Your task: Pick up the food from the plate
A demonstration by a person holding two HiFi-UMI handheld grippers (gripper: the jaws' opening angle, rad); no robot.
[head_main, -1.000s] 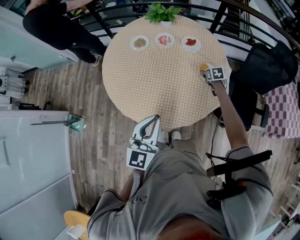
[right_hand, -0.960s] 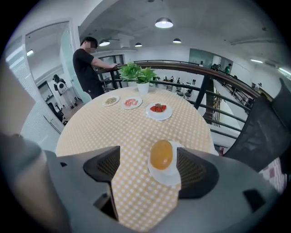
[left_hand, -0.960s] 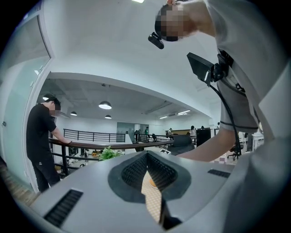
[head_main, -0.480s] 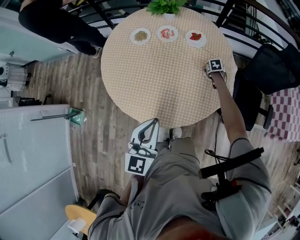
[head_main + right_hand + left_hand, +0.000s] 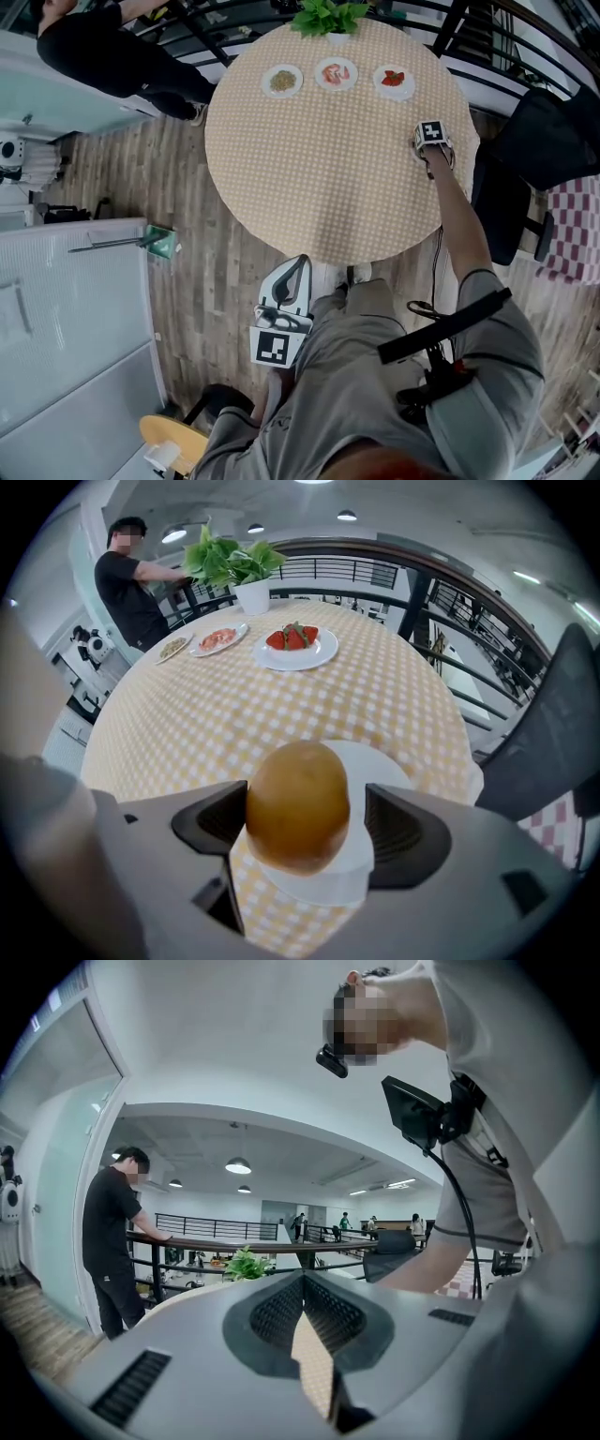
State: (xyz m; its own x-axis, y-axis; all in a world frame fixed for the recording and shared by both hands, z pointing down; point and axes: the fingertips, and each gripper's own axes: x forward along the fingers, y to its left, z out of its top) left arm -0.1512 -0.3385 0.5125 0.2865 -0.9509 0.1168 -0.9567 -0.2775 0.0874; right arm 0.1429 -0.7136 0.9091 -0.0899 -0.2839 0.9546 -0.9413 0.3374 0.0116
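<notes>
A round brown potato-like food (image 5: 298, 803) rests on a small white plate (image 5: 380, 761) at the right rim of the round checked table (image 5: 328, 178). My right gripper (image 5: 305, 810) is open around it: the left jaw touches the food and a narrow gap shows at the right jaw. From the head view only the right gripper's marker cube (image 5: 430, 132) shows, hiding the food and plate. My left gripper (image 5: 302, 260) hangs shut and empty below the table's near edge, over the person's lap.
Three small plates line the far side: strawberries (image 5: 298, 639), pink food (image 5: 217, 637) and a brownish food (image 5: 173, 649). A potted plant (image 5: 234, 564) stands behind them. A person in black (image 5: 103, 47) leans on the railing at far left. A dark chair (image 5: 544, 141) stands right.
The right gripper has closed in over the food, which showed beside the cube earlier and is now covered in the head view. The left gripper has drifted slightly toward the person.
</notes>
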